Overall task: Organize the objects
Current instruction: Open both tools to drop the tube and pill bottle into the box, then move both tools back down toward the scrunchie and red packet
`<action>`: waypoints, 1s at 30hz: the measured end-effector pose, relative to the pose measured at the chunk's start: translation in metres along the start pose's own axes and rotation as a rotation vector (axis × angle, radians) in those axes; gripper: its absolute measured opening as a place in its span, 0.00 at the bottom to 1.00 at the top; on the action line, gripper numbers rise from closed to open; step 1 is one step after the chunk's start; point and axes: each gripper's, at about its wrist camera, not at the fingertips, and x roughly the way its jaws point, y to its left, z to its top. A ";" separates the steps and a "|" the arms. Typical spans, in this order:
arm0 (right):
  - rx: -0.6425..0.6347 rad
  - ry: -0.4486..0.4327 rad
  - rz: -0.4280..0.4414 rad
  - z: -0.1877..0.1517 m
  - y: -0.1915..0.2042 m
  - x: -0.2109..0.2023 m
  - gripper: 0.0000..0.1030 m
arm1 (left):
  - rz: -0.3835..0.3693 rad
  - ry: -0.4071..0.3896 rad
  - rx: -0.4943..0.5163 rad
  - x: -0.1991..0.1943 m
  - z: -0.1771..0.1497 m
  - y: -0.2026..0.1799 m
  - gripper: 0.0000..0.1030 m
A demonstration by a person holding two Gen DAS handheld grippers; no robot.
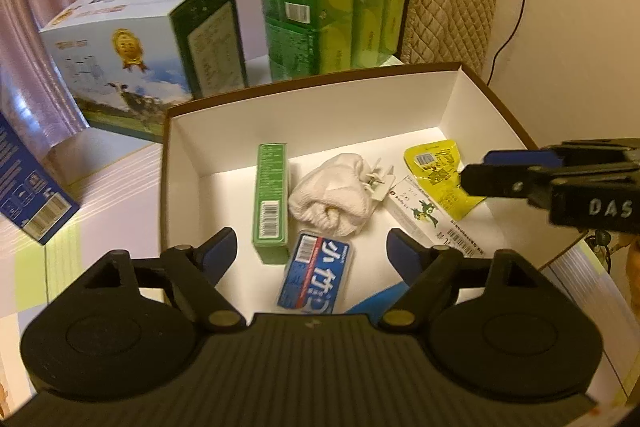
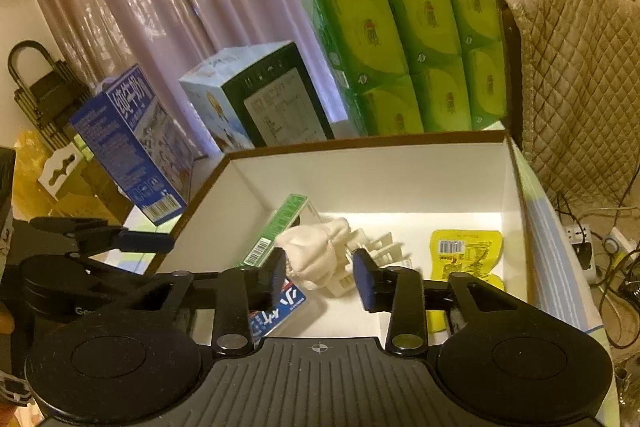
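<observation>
- Inside the white-walled box (image 1: 448,95) on the surface (image 1: 120,179), a green carton (image 1: 272,203) lies along the left side with its barcode facing up
- Just beside it sits a balled white cloth (image 1: 330,193), touching a white plastic clip (image 1: 380,181)
- Near my left hand-held gripper (image 1: 312,255), a blue and white pack (image 1: 316,273) shows large white Chinese characters on blue, and a barcode; I cannot read the finer print
- At the right of the box a yellow sachet (image 1: 444,171) with a barcode partly overlaps a white card (image 1: 420,215) printed with a small dragon figure
- My left hand-held gripper hangs over the near edge of the box, fingers spread wide and holding nothing
- My right hand-held gripper (image 2: 320,277) hovers in front of the cloth, fingers apart and empty; seen from the left wrist, its body carries the letters "DAS"
- Behind the box stand green tissue packs (image 2: 412,43), a pale blue cow-printed carton (image 1: 132,59) and a dark blue milk carton (image 2: 132,143)
</observation>
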 end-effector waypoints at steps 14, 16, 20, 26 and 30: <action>0.041 -0.014 0.007 -0.037 0.006 -0.053 0.52 | -0.013 -0.036 -0.077 -0.052 -0.044 0.003 0.82; 0.044 -0.011 0.004 -0.043 0.008 -0.059 0.52 | -0.017 -0.037 -0.077 -0.059 -0.051 0.001 0.82; 0.056 0.004 -0.002 -0.057 0.011 -0.067 0.52 | -0.028 -0.029 -0.086 -0.066 -0.066 -0.005 0.82; 0.080 0.033 -0.020 -0.078 0.013 -0.073 0.53 | -0.042 -0.007 -0.084 -0.069 -0.087 -0.014 0.81; 0.090 0.060 -0.045 -0.092 0.013 -0.074 0.53 | -0.049 0.017 -0.079 -0.063 -0.103 -0.021 0.78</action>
